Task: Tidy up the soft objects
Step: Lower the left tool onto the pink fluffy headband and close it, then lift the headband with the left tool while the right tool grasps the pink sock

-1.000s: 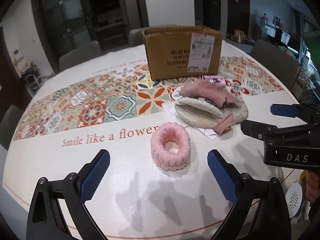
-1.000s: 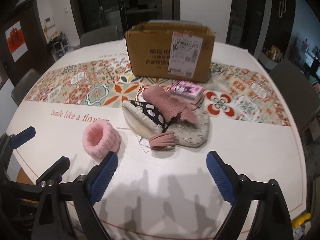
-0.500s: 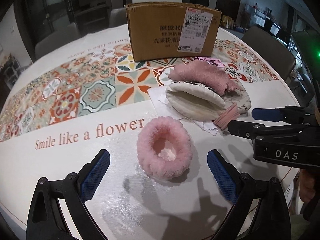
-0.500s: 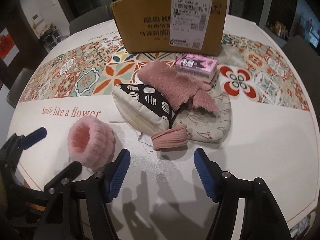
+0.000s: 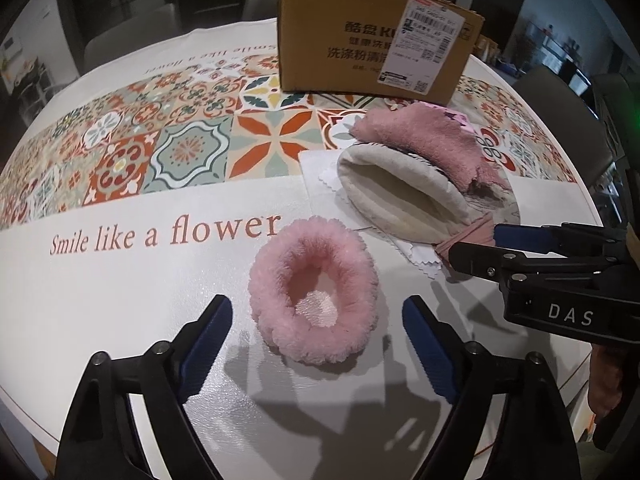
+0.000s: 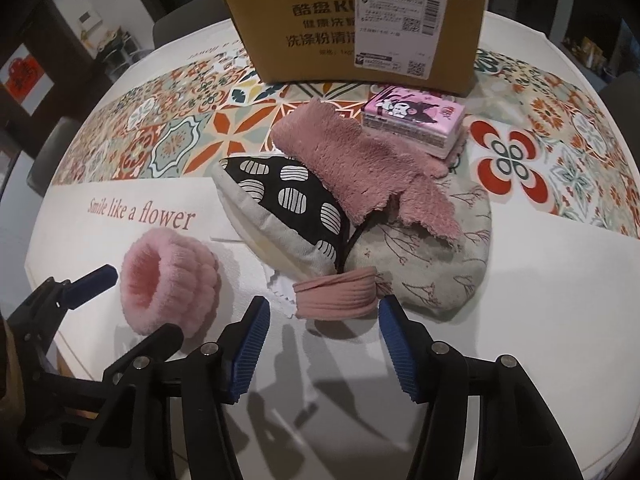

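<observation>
A fluffy pink ring-shaped headband [image 5: 314, 294] lies on the table just ahead of my open left gripper [image 5: 316, 340]; it also shows in the right wrist view [image 6: 170, 280]. My open right gripper [image 6: 322, 344] sits just short of a folded pink ribbed band [image 6: 336, 294]. Behind the band lie a black-and-white patterned mitt [image 6: 288, 216], a grey floral mitt [image 6: 436, 256] and a pink fuzzy cloth [image 6: 360, 164]. A cardboard box [image 6: 360, 20] stands at the back; it also shows in the left wrist view [image 5: 372, 40].
A pink tissue pack [image 6: 416, 120] lies in front of the box. A white zigzag-edged cloth [image 5: 320, 168] lies under the mitts. The round table [image 5: 120, 300] has a patterned runner. Chairs stand around the table. The right gripper appears in the left wrist view [image 5: 520, 252].
Both grippers have moved forward and lower toward the table. The left one has closed in on the pink headband, the right one on the ribbed band, with its jaws narrower than before.
</observation>
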A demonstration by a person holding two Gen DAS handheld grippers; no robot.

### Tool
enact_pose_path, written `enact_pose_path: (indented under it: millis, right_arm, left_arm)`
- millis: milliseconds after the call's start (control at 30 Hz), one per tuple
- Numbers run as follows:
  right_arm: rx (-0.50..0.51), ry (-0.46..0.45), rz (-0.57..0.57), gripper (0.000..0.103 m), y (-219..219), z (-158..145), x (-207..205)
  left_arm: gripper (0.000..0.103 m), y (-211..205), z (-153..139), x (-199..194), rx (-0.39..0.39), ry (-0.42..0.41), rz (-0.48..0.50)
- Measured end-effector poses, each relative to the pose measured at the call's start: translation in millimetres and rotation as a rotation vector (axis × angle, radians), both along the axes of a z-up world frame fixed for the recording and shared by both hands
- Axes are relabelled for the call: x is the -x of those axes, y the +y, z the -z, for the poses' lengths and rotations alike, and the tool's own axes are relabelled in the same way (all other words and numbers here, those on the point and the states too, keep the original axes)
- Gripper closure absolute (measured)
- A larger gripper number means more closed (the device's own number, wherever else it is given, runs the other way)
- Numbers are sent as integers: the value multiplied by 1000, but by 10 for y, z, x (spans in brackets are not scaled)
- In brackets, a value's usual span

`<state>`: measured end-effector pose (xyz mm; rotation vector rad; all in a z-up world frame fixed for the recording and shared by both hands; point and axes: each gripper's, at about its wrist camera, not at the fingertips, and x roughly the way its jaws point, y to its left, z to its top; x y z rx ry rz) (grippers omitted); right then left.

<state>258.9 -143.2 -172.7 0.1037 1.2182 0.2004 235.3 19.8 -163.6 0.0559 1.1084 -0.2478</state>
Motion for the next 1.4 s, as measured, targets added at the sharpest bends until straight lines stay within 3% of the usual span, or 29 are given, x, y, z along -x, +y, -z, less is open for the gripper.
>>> enact_pose_path:
  millis: [300,500,667,833,1233,1400]
  right_arm:
    - [-4,51,-50,57,61,147,-91]
    - [-27,88,-37,66,24,222,-109]
    - [-50,100,-31,82,-3,230,-78]
    - [-75,95,-34,89,-18,186,-31]
    - [-100,18,-35,90,-60,-201,151]
    - [-90,-58,-21,90,-125,-450,189]
  left_arm:
    - [41,31,125,-74,35,58,-36]
    - [56,5,105,-92,42,50,-21]
    - [71,-37,80,-100,43,46,1]
    - [75,-74,-1,-87,49,19,19]
    - [75,-208,-387,-19,28,-124,69]
    - [75,-264,-563,-29,18,-187,90]
